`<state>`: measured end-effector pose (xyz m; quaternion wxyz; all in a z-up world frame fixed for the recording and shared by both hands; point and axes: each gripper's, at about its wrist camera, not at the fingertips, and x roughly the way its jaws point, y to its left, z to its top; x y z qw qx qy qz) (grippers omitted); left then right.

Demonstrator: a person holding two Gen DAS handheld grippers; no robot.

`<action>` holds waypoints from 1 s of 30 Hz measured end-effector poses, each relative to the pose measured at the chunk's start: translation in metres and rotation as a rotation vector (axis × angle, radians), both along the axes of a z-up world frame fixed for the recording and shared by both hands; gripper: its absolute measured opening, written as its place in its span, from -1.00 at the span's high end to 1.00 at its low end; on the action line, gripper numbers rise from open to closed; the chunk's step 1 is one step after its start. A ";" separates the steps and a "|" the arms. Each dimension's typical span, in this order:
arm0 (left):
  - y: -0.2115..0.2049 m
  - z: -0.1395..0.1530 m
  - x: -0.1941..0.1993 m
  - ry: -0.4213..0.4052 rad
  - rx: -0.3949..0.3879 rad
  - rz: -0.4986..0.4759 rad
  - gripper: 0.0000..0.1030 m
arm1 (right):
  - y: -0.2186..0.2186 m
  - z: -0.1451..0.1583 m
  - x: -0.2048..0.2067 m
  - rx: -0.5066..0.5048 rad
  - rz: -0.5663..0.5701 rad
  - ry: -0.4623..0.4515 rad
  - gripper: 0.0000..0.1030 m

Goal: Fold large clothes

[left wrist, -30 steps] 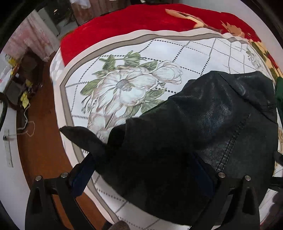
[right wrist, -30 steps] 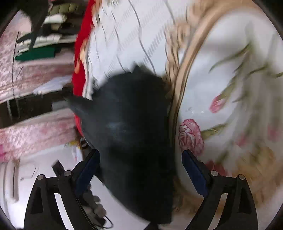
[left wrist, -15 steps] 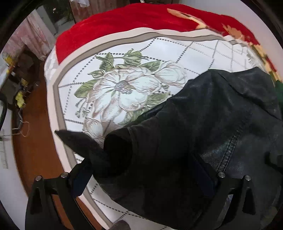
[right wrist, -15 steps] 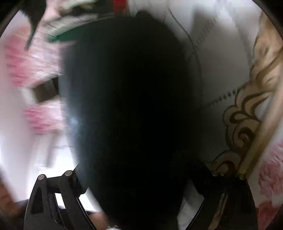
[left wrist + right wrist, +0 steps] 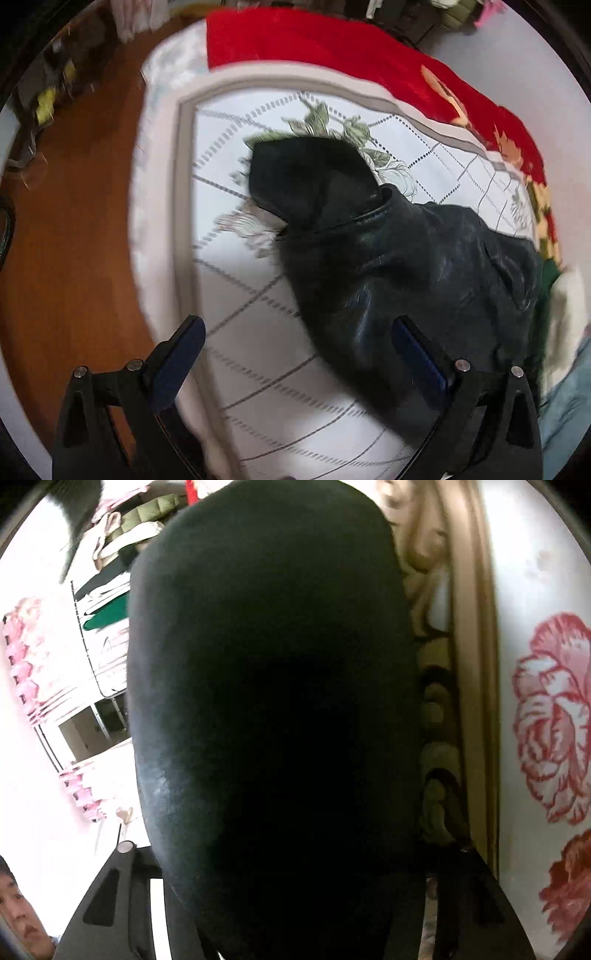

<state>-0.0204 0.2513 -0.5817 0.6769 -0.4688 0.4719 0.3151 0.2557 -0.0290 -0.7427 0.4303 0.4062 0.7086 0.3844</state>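
Observation:
A black leather jacket [image 5: 388,266] lies crumpled on a bed with a white flowered cover [image 5: 258,369]. Its collar end points toward the far left. My left gripper [image 5: 295,343] is open and empty above the cover, its right finger beside the jacket's near edge. In the right wrist view black jacket cloth [image 5: 273,716] fills the middle and hides the fingertips of my right gripper [image 5: 291,897]; the jaws look closed in on it.
A red blanket [image 5: 332,48] lies across the bed's far end. Wooden floor [image 5: 62,240] lies to the left. Green and white clothes [image 5: 557,302] lie at the right. A clothes rack [image 5: 107,572] and a person's face [image 5: 18,912] show in the right wrist view.
My left gripper has let go of the jacket and pulled back; the jacket now lies beyond it. The cloth in my right gripper has come up and fills that view.

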 end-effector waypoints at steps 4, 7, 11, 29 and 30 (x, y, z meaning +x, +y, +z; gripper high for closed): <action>0.010 -0.011 0.024 -0.062 0.002 -0.003 -0.91 | 0.003 0.004 0.006 -0.043 0.020 0.001 -0.36; 0.013 0.000 0.037 -0.073 0.084 -0.024 -0.34 | 0.007 0.008 0.007 -0.095 0.022 -0.028 -0.36; 0.015 0.018 0.048 -0.093 0.130 -0.086 0.28 | 0.014 0.025 0.006 -0.060 -0.005 -0.075 -0.03; 0.021 0.199 0.174 -0.311 0.114 -0.408 0.31 | 0.032 0.165 0.056 0.219 -0.304 -0.192 0.05; 0.011 0.213 0.193 -0.336 0.118 -0.446 0.31 | 0.022 0.179 0.066 0.227 -0.328 -0.211 0.05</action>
